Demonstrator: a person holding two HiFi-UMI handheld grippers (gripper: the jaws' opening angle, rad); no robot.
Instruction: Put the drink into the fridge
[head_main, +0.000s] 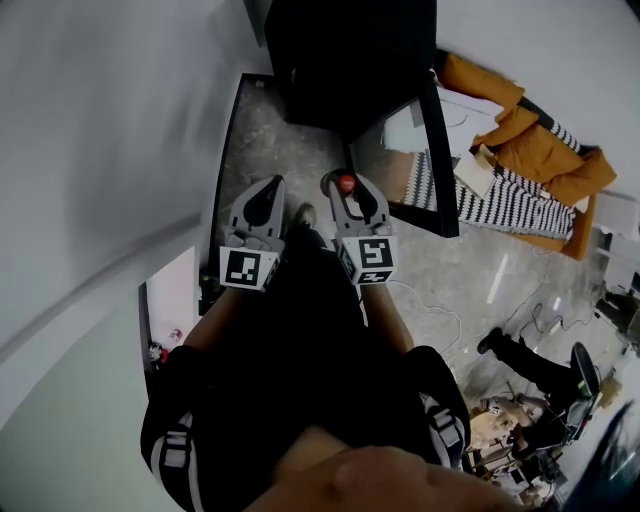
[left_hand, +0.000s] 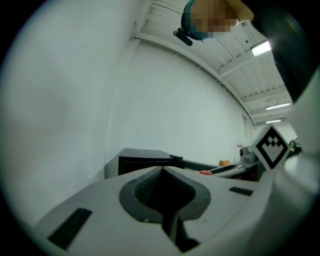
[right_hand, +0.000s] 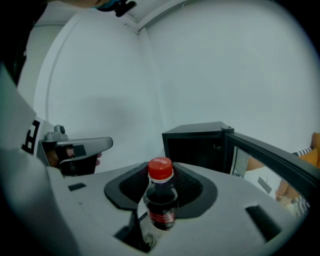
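Just short of the one black mini fridge (head_main: 345, 60), its glass door (head_main: 441, 150) swung wide: right gripper (head_main: 346, 180) clamps one red-capped dark drink bottle (right_hand: 161, 197), left gripper (head_main: 271, 185) pinched closed, empty.

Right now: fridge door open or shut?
Open. The fridge door stands swung out from the mini fridge, its dark interior exposed.
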